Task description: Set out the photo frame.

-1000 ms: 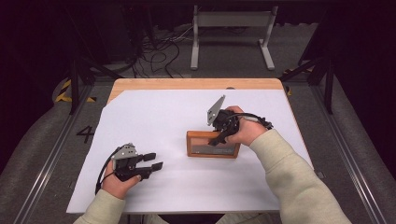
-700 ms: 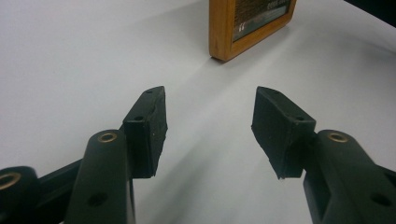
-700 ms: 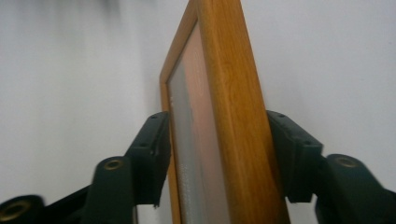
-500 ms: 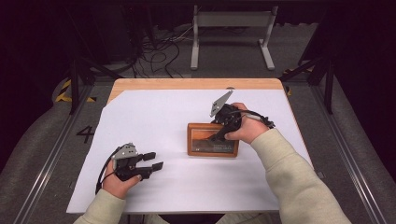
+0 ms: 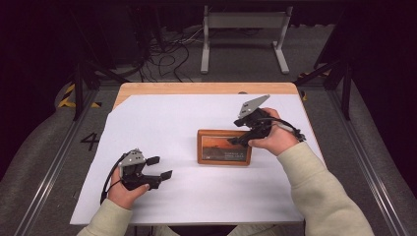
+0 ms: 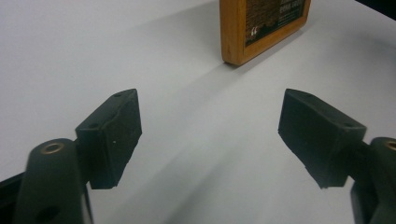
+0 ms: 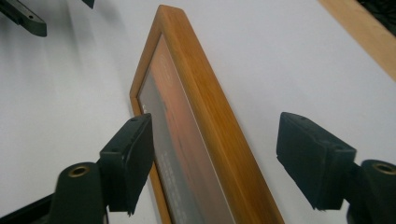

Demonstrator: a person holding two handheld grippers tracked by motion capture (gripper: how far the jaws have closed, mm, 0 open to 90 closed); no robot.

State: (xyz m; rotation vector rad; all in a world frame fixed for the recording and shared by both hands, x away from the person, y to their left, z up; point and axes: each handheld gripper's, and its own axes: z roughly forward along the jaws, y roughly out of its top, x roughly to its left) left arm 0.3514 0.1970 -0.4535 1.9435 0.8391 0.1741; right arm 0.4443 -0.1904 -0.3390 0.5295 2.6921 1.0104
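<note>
A wooden picture frame (image 5: 224, 146) with an orange picture stands on the white table sheet (image 5: 196, 118), right of centre, its face toward the person. My right gripper (image 5: 237, 141) is at the frame's top right edge. Its jaws have just been opening. In the right gripper view my right gripper (image 7: 219, 158) straddles the frame (image 7: 210, 140), one pad on each side, and neither pad presses on it. My left gripper (image 5: 160, 167) rests low at the front left, open and empty, its jaws also just opened wider. In the left gripper view my left gripper (image 6: 210, 135) points at the frame's corner (image 6: 238, 37).
The wooden table edge (image 5: 206, 88) shows beyond the white sheet. Behind the table are a metal stand (image 5: 243, 34) and cables on the floor (image 5: 167, 54). The left gripper's jaw (image 7: 23, 18) shows far off in the right gripper view.
The right gripper's jaws have opened off the frame and the hand has drifted right and slightly up. The left gripper's jaws stand wider apart. The frame stays in place.
</note>
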